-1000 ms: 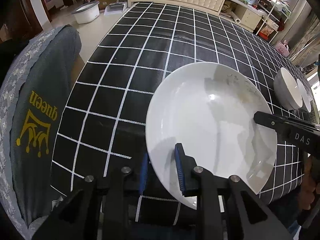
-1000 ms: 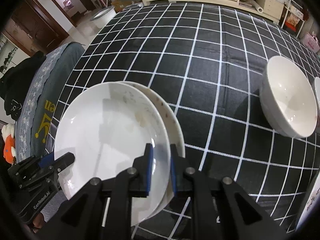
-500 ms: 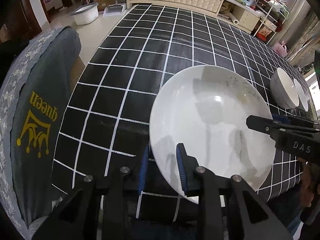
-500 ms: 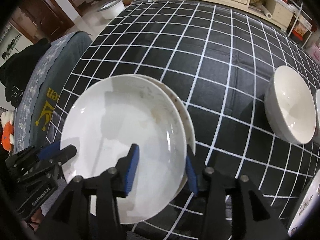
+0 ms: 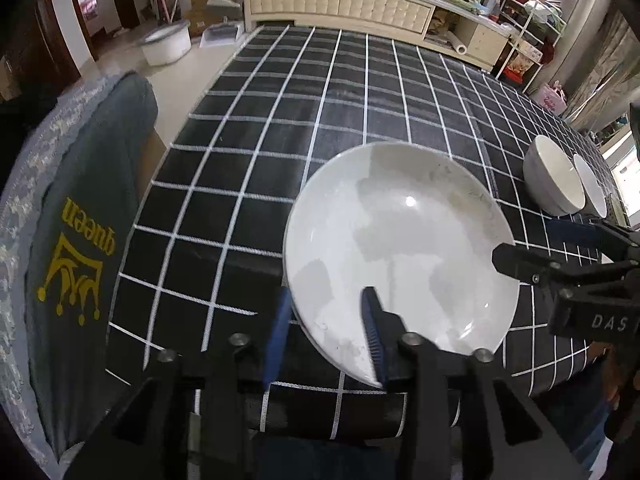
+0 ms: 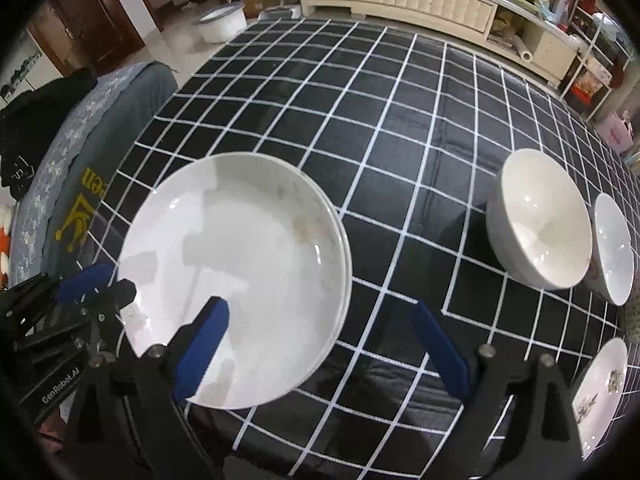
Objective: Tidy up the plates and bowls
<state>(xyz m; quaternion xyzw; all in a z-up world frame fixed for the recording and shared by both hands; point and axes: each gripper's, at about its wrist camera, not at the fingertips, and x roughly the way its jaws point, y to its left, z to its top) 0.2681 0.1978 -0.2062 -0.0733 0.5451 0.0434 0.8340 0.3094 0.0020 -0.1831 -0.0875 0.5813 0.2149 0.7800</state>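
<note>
Plates [image 6: 236,276]: stacked on cloth [image 6: 400,160]. Right gripper [image 6: 320,344] just opened wide, released; left gripper [image 5: 324,336] loosening, rim between unclamped pads. Bowls [image 6: 540,220] pending.

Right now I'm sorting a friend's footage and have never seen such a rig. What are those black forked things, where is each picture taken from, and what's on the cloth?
Each fork is a hand-held claw with a wide-angle camera looking along its two fingers; a person holds one in each hand.

The left claw view shows its blue pads straddling the near rim of the white plate; they have just been opening and no longer seem to press it.

The right claw has just been opening too and stands wide, holding nothing.

On the checked tablecloth the plate sits stacked on another. Two white bowls stand to the right, with a patterned plate at the corner.
</note>
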